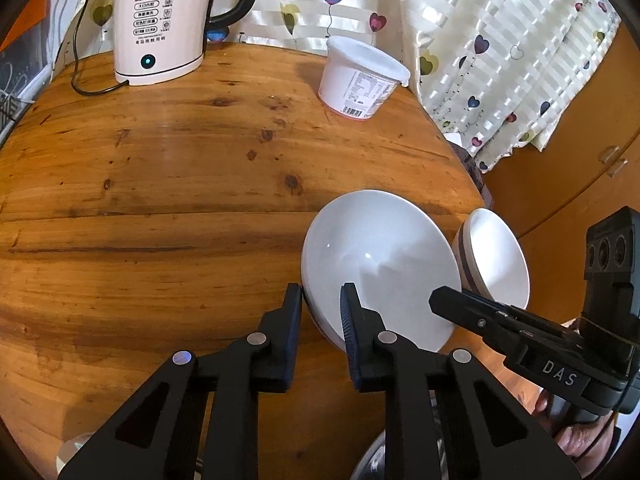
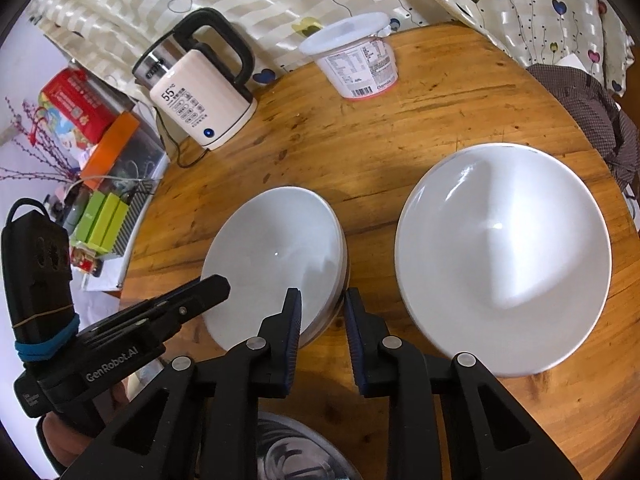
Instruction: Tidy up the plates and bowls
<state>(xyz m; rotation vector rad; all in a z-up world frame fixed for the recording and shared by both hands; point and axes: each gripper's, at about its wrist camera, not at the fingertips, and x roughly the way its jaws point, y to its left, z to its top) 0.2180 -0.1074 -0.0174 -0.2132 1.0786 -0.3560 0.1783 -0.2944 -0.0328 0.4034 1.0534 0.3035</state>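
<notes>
Both grippers straddle the white bowl [image 1: 380, 264] rim: left gripper [image 1: 320, 312] near-left edge, right gripper [image 2: 322, 316] near-right edge, jaws narrowed, contact unclear.

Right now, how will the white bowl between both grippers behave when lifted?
The white bowl looks glazed and glossy, so it is probably slippery and breakable if dropped. Its wall flares, so the left gripper and right gripper may slide off the rim. It seems rigid, not floppy.
</notes>
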